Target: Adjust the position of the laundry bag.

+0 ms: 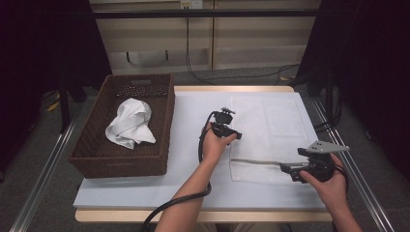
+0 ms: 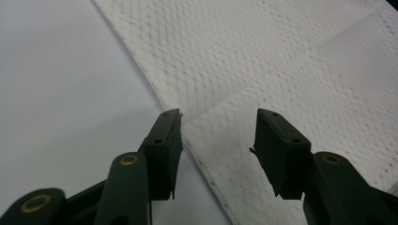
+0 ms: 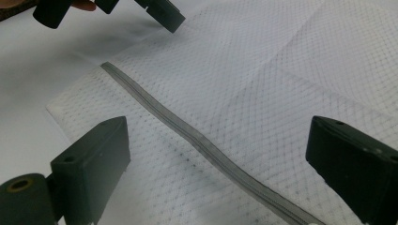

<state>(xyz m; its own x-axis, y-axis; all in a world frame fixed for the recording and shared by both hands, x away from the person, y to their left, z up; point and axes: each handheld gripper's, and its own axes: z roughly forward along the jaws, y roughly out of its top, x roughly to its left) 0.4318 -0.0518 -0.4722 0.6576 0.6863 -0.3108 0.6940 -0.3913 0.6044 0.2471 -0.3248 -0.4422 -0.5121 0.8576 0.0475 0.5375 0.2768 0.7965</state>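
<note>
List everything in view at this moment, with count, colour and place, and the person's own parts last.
mesh laundry bag: one, white, flat on the table's right half
zipper: one, grey, running along the bag's near part
basket: one, dark brown wicker, on the table's left side
cloth: one, white, crumpled inside the basket
table: one, white top with a pale wood edge
cabinet: one, beige, behind the table
left gripper: one, black, jaws apart over the bag's left edge
right gripper: one, black, jaws wide open over the zipper
</note>
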